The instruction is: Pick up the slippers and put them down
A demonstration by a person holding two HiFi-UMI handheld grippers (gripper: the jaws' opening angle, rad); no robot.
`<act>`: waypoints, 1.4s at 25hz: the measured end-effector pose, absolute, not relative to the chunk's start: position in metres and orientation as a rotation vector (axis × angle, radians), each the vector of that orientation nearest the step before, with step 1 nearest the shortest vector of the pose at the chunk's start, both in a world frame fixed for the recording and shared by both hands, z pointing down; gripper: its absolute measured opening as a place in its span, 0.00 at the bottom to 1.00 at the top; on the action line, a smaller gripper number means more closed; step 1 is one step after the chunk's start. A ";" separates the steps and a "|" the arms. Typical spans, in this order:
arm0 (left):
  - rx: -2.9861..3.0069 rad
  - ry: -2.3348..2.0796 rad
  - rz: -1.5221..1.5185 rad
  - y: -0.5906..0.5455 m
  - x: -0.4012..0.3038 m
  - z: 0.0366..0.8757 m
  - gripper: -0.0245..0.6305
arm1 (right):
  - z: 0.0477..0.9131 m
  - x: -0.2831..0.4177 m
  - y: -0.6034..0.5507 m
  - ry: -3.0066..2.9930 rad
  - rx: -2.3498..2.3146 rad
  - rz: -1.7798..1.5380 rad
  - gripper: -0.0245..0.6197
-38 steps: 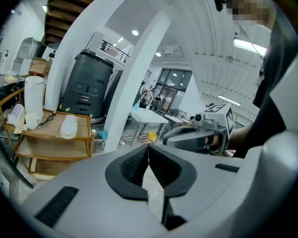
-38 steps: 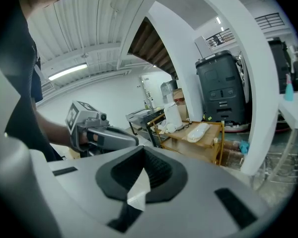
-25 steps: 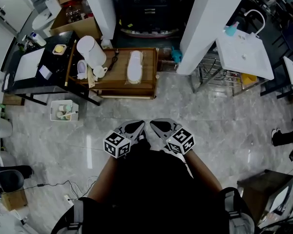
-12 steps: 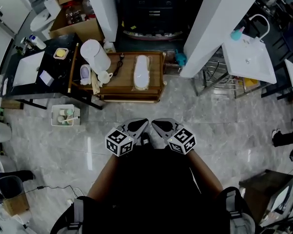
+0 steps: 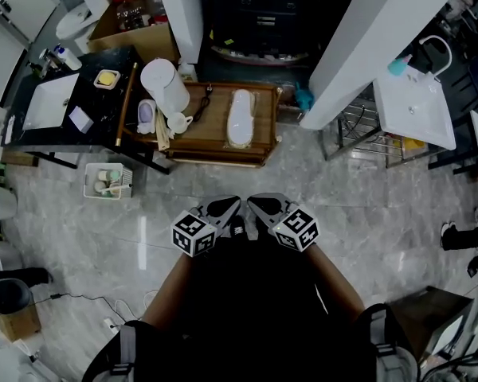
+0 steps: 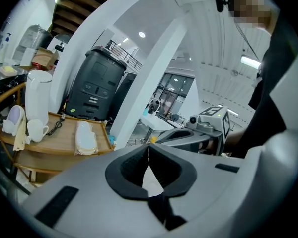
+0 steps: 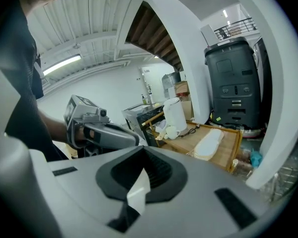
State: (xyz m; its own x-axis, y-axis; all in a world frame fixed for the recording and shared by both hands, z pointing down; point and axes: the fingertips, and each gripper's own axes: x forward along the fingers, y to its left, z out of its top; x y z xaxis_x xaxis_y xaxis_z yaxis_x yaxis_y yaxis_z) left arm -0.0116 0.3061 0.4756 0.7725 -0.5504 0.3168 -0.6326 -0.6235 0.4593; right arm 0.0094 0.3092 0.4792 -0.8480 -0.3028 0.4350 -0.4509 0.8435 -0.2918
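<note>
Black top (image 5: pixel 247 309) with grey shoulder straps (image 5: pixel 126 348); grey left gripper (image 5: pixel 233 204) and right gripper (image 5: pixel 253 203) carry black-and-white marker cubes (image 5: pixel 193 235)

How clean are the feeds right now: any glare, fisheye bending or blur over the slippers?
Head view: sharp and evenly lit, slippers clear on the wooden table, one pale glare streak on the glossy floor. Left gripper view: strong fisheye, pillars bow, corners black, slippers readable. Right gripper view: same bending, bright ceiling strip light, slippers small but clear.
</note>
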 end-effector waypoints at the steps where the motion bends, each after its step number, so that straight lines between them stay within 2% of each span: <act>1: 2.403 -0.886 0.195 0.304 -0.012 0.476 0.06 | 0.480 0.008 0.307 -2.646 0.553 0.548 0.05; 13: 2.326 -0.990 0.169 0.273 -0.020 0.478 0.06 | 0.479 -0.008 0.267 -2.664 0.406 0.544 0.05; 35: 2.185 -1.217 0.084 0.181 0.009 0.480 0.06 | 0.491 0.031 0.176 -2.620 0.139 0.481 0.05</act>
State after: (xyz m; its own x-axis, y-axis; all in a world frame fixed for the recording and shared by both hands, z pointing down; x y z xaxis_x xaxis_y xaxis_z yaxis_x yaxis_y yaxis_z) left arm 0.0086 0.1807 0.4796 0.5715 -0.7454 0.3431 -0.7856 -0.3763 0.4912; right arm 0.0315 0.1758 0.4907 -0.8844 -0.0144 0.4665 -0.1793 0.9334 -0.3109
